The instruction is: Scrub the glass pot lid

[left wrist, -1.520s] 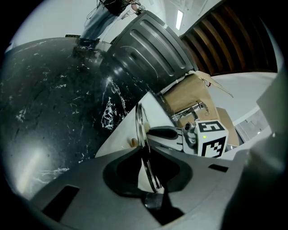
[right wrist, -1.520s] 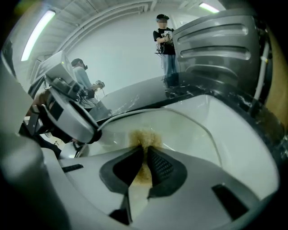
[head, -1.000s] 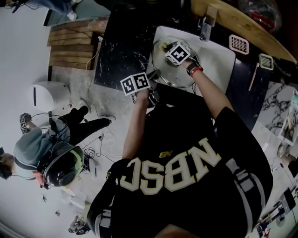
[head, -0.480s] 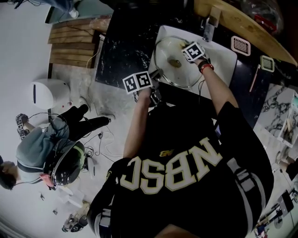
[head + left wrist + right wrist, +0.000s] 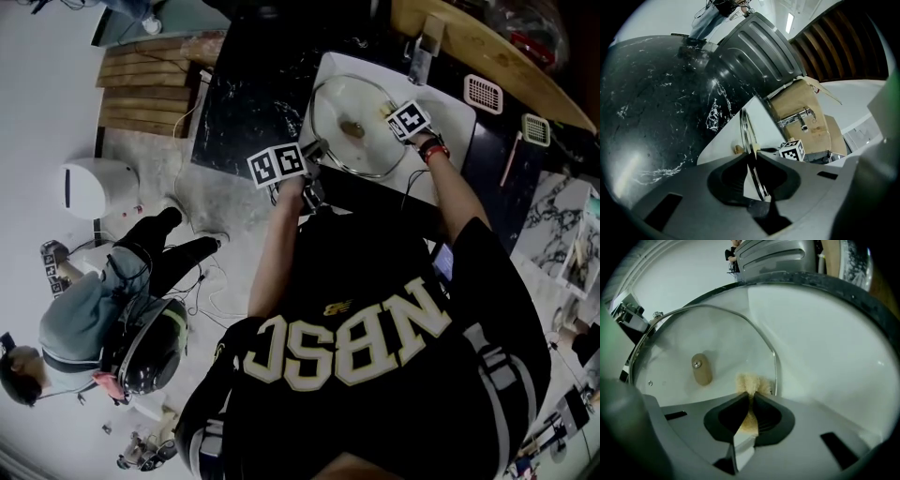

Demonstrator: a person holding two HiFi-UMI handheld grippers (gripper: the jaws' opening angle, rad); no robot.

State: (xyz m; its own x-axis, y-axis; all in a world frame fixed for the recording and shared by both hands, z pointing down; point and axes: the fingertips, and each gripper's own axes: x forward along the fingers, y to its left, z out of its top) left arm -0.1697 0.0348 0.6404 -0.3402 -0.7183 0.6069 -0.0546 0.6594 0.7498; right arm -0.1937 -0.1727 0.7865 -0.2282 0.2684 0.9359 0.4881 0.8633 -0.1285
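- Black marble tabletop (image 5: 248, 94), white basin (image 5: 455, 112) to its right.
- Left gripper (image 5: 753, 164) pinching the rim of the glass lid (image 5: 337, 103); lid lies in the basin.
- Right gripper (image 5: 750, 401) clamped on a tan sponge (image 5: 751, 382) at the lid's right rim.

The glass pot lid (image 5: 352, 131) lies in a white basin (image 5: 455, 112) set in the dark marble table (image 5: 248, 94). The left gripper (image 5: 314, 152) is at its near left rim, and the right gripper (image 5: 398, 117) is over its right edge. Another person (image 5: 103, 309) sits on the floor (image 5: 37, 112) nearby.
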